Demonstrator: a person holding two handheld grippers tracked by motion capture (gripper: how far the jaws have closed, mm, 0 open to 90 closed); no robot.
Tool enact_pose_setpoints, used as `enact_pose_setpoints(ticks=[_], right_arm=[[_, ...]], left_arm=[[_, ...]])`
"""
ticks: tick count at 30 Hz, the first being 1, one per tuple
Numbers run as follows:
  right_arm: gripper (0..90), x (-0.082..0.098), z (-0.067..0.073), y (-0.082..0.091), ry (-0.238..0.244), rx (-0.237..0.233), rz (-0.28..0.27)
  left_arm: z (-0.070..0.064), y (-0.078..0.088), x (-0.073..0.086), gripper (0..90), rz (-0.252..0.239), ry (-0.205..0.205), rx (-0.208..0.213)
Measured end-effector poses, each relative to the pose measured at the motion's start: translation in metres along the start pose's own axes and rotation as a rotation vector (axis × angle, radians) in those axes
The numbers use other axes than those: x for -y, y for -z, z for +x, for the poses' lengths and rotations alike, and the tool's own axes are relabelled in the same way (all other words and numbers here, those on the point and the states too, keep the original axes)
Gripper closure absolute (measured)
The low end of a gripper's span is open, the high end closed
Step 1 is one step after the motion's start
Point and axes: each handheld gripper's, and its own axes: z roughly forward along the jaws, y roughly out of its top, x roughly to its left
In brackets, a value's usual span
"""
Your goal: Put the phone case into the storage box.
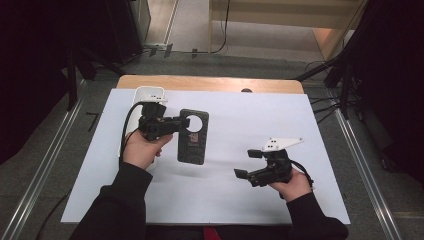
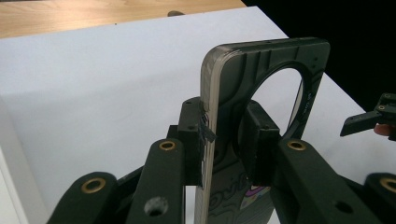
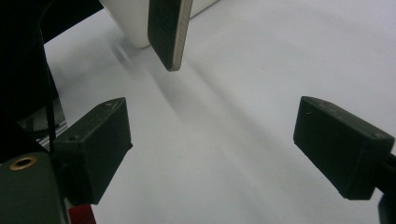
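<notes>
A black phone case (image 1: 192, 140) with a large round hole near its top hangs above the white sheet, held up on edge. My left gripper (image 1: 182, 122) is shut on its upper part. In the left gripper view the pads clamp the case (image 2: 261, 65) just below the hole, one on each face. My right gripper (image 1: 246, 163) is to the right of the case and nearer the person, low over the sheet. Its jaws stand wide open with nothing between them (image 3: 210, 140). The case's lower end (image 3: 170, 32) shows ahead of them.
A white sheet (image 1: 250, 125) covers most of the wooden table (image 1: 210, 82). A white oblong object (image 1: 150, 92) lies under and behind the left hand. Dark stands and cables flank the table on both sides.
</notes>
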Motion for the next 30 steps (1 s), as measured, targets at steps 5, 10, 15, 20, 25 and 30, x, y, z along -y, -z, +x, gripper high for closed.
enact_pose_setpoints(ticks=[5,10,15,20,25,30], right_arm=[[10.3,0.006,0.0,0.004,0.017,0.009,-0.007],[10.3,0.016,0.0,0.008,0.022,0.01,-0.016],[10.3,0.021,-0.002,0.011,0.006,0.011,-0.016],[10.3,0.032,-0.004,0.016,-0.011,0.02,-0.009],[10.4,0.039,-0.005,0.018,-0.019,0.034,0.001],[10.3,0.047,-0.008,0.022,-0.027,0.048,0.002]], left_arm=[[0.001,0.001,0.0,72.1,0.003,0.0,0.006],[0.002,0.002,0.0,72.1,0.0,0.004,0.009],[0.003,0.003,-0.001,72.1,0.007,0.004,0.021],[0.004,0.004,-0.002,72.2,0.006,0.007,0.022],[0.006,0.006,-0.002,72.1,0.006,0.006,0.029],[0.008,0.009,-0.004,72.1,-0.003,0.017,0.036]])
